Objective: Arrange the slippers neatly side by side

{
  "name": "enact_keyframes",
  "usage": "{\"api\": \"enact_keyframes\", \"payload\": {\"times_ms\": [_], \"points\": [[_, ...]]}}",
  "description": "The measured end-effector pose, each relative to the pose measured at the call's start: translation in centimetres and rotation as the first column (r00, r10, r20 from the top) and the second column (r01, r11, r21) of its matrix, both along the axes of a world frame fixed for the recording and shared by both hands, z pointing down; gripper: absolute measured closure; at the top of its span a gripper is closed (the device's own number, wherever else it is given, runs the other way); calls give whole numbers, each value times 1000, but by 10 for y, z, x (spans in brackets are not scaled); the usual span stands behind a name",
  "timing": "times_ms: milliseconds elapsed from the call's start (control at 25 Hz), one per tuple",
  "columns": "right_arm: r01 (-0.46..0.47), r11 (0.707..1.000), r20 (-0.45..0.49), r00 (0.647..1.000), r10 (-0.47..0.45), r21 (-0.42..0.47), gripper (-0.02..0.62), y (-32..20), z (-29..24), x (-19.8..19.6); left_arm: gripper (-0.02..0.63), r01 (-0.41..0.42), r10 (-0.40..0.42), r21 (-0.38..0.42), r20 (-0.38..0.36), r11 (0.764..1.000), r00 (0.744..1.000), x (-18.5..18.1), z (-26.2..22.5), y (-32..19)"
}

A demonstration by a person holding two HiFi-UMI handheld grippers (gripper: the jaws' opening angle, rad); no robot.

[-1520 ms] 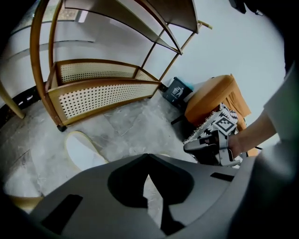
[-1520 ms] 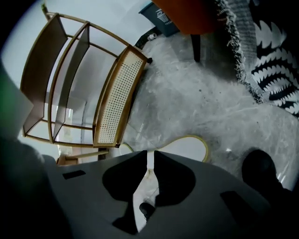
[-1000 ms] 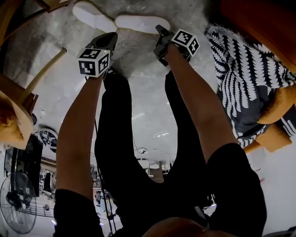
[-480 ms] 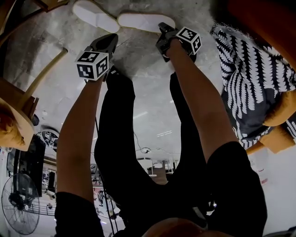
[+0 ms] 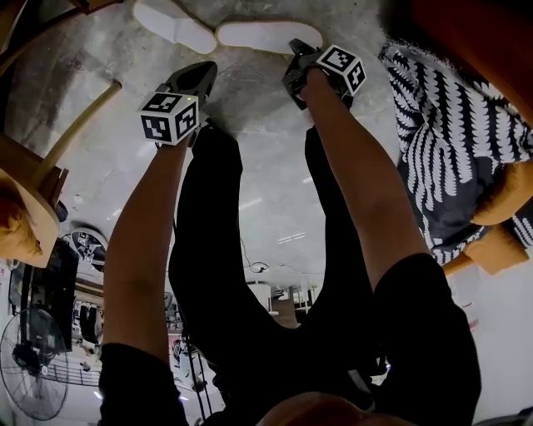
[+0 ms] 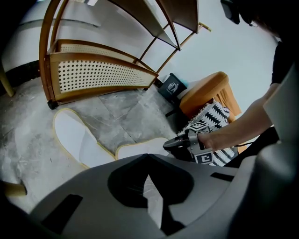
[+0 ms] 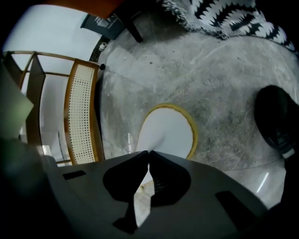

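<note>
Two white slippers with yellow trim lie on the grey stone floor. In the head view the left slipper slants at the top and the right slipper lies beside it, toes nearly meeting. My right gripper is at the right slipper's near end. In the right gripper view its jaws are shut, pinching the edge of that slipper, whose fabric creases at the tips. My left gripper hovers short of both slippers, shut on nothing. The left gripper view shows both the left slipper and the right slipper.
A rattan and wood chair stands behind the slippers. A black-and-white patterned throw lies over an orange seat at the right. A wooden leg crosses at the left. The person's black shoe is near the right slipper.
The slippers and both grippers have drifted slightly right in the head view. The right gripper stays at the right slipper's end; the left stays apart.
</note>
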State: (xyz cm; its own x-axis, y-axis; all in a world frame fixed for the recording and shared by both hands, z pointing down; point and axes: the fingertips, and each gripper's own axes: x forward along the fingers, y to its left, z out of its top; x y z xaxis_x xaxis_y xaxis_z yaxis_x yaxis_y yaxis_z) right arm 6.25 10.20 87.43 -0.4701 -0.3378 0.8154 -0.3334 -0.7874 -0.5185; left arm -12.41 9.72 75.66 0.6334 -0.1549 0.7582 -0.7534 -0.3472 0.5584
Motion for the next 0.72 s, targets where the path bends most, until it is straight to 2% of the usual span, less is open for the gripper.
{"api": "enact_keyframes", "payload": {"times_ms": [240,360,440,520,600,640,720], "points": [[164,984,-29,986,-162,70,558,-21,-30,5,592,-5,6,-7,16,1000,1000,-7,-16,5],[254,962,-39,967,-251,98,558,-35,-48,6,592,12,-12,-16,26,1000,1000,-11,-24,4],[331,937,-53,944,-327,117,558,-44,-60,5,592,26,-26,-15,25,1000,999,-12,-30,1],[419,898,-72,908,-412,135,560,-53,-73,2,592,34,-33,-11,22,999,999,-12,-36,-1],[510,847,-92,860,-502,150,560,-61,-85,-2,592,43,-43,-4,14,999,999,-9,-42,-4],[561,813,-104,828,-551,155,560,-64,-90,-5,592,51,-51,-1,9,999,999,-8,-45,-6],[668,726,-135,744,-654,160,560,-70,-98,-9,592,77,-77,7,-3,997,997,-6,-50,-10]]}}
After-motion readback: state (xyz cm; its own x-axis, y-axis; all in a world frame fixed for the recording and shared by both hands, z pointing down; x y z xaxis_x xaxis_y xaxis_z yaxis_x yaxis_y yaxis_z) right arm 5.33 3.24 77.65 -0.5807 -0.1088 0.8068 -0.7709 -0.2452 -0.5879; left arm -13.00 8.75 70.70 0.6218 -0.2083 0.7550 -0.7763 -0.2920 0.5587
